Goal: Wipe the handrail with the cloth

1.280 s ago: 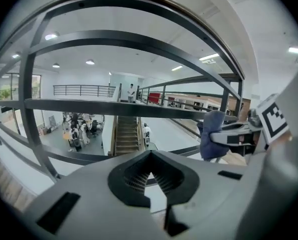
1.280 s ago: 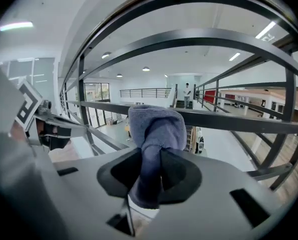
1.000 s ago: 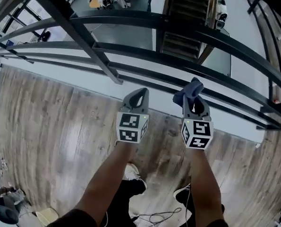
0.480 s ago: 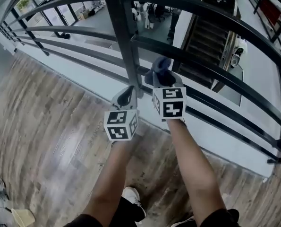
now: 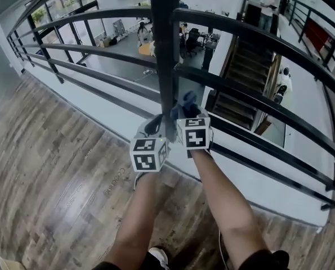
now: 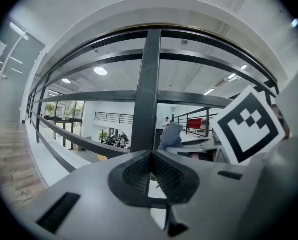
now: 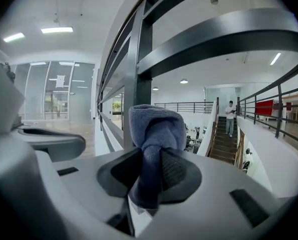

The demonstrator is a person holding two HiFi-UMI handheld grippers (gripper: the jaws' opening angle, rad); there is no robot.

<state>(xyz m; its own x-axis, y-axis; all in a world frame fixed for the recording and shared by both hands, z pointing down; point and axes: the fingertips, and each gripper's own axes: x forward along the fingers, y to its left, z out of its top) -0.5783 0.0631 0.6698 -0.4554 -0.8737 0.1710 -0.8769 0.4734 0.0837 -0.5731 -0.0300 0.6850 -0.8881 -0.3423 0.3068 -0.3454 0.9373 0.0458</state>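
Right tool (image 5: 185,114) is clenched on the blue cloth (image 5: 186,100), whose bunched end pokes out past its tips. The left tool (image 5: 153,124) is pressed shut on nothing. They flank the upright post (image 5: 163,66). The handrail (image 5: 246,34) runs crosswise, ahead of and above the cloth, so the right hand is the nearer one. Whether the cloth touches any bar is hard to make out.

Grey left hand-held gripper (image 5: 153,126) and right hand-held gripper (image 5: 187,115) bear black-and-white marker cubes (image 5: 148,154)
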